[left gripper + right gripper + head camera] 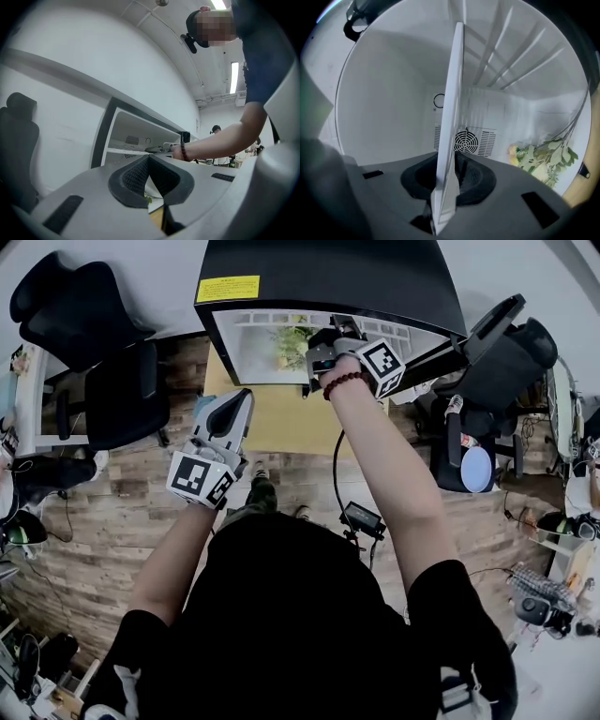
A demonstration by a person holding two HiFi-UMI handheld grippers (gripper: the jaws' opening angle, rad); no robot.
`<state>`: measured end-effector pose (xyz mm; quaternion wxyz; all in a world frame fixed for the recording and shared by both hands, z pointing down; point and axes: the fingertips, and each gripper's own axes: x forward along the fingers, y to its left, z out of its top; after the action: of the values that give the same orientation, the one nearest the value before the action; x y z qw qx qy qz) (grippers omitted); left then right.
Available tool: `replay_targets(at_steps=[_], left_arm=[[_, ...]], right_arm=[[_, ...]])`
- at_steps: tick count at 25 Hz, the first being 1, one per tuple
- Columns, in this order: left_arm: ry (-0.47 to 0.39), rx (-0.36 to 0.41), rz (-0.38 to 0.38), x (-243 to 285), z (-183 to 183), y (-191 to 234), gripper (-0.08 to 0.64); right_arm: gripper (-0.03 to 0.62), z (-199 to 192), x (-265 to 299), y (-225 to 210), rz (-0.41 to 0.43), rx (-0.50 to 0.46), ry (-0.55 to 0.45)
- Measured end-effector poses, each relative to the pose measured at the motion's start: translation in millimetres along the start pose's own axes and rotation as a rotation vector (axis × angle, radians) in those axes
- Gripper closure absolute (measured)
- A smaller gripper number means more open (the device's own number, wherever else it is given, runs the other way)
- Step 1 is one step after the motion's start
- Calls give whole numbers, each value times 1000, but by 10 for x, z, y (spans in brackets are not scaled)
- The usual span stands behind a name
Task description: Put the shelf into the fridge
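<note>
The flat white plastic shelf [449, 117] is inside the black fridge [319, 273]. Its near edge is clamped between the jaws of the right gripper [447, 180], and the rest runs edge-on toward the back wall. In the left gripper view the shelf crosses the white cavity as a level line partway up, with the right gripper at its front edge.

Apart from the shelf, the fridge holds a bunch of green leaves with pale yellow flowers [539, 159]. The bunch lies low on the right side, apparently on the cavity floor, though the wide-angle view makes that hard to confirm. A round fan grille [465, 140] is set in the back wall behind the shelf, and a rectangular yellow label [228, 288] is stuck on the fridge's top near its front left corner.

The left gripper [220, 427] is held back from the opening, over the light wooden board [281, 423] in front of the fridge. Its ribbed pads are pressed together with nothing between them.
</note>
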<state>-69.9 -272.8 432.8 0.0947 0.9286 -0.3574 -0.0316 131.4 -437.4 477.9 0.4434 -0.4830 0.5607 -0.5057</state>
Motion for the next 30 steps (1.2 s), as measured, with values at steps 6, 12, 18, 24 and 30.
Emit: replay_targets(at_steps=[6, 12, 18, 24, 30], left_arm=[[-26, 14, -17, 100, 91, -105, 540], [-38, 22, -32, 124, 115, -307, 540], [-48, 35, -25, 143, 152, -431, 540], [-60, 48, -2, 76, 191, -609, 540], [-73, 65, 17, -23, 233, -773, 540]], right_arm=[[531, 29, -593, 60, 12, -181, 74], [577, 96, -1127, 163, 25, -458, 144], [577, 84, -1656, 504, 87, -981, 200], [577, 68, -2072, 813, 133, -1370, 186], [577, -72, -2368, 892, 171, -1484, 188]])
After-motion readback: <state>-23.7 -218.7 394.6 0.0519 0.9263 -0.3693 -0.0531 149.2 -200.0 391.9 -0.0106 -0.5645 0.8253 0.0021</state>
